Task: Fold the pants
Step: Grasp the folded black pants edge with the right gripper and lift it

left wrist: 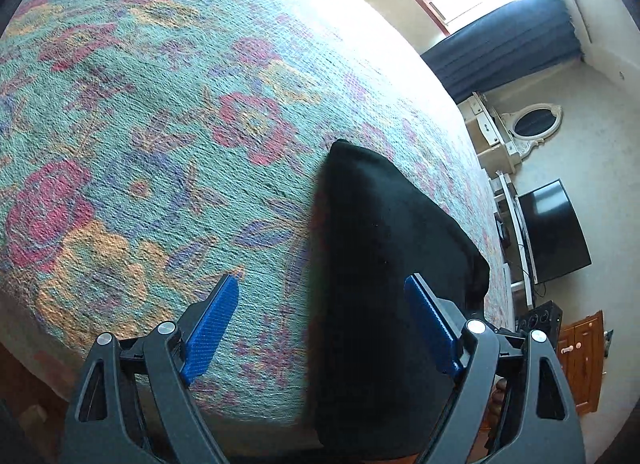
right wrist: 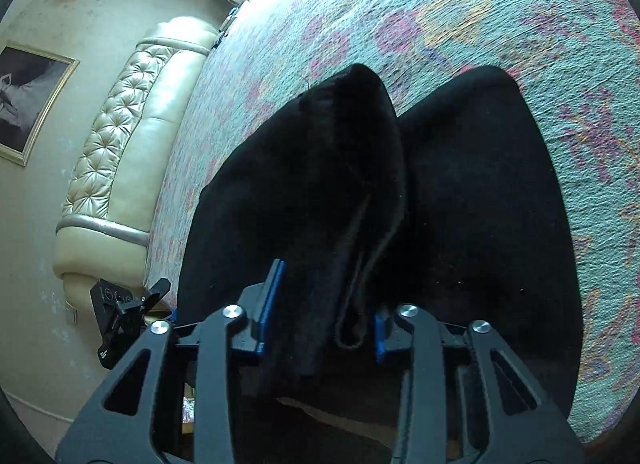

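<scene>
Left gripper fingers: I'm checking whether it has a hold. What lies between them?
In the left wrist view, only floral bedspread and the black pants' edge show between the fingers of the open left gripper; nothing is pinched.

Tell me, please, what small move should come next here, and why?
Probably close the right gripper on the raised fold of the black pants bunched between its open jaws; the left gripper is open and empty above the bedspread.
</scene>
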A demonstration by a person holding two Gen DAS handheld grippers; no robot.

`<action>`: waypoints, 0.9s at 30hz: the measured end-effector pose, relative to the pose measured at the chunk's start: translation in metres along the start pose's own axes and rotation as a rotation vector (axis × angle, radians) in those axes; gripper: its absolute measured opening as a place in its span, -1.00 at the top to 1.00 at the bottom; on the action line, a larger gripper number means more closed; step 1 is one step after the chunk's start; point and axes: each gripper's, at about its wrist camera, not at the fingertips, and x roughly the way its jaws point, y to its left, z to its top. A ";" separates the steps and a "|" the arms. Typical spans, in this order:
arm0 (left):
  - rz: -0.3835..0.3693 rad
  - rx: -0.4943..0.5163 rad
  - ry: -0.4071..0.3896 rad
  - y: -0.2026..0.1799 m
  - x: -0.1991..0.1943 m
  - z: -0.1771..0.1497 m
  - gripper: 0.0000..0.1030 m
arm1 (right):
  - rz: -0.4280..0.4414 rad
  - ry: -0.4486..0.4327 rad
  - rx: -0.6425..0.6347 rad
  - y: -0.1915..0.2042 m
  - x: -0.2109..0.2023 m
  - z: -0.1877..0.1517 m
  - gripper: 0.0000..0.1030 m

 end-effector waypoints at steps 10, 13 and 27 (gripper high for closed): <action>-0.079 0.024 0.094 -0.015 0.016 -0.011 -0.62 | -0.040 -0.153 -0.122 0.036 -0.055 -0.004 0.76; -0.085 0.046 0.109 -0.018 0.022 -0.014 -0.62 | -0.070 -0.183 -0.123 0.030 -0.071 -0.005 0.76; -0.059 0.104 0.138 -0.035 0.039 -0.025 -0.62 | -0.023 -0.151 0.066 -0.053 -0.055 -0.008 0.78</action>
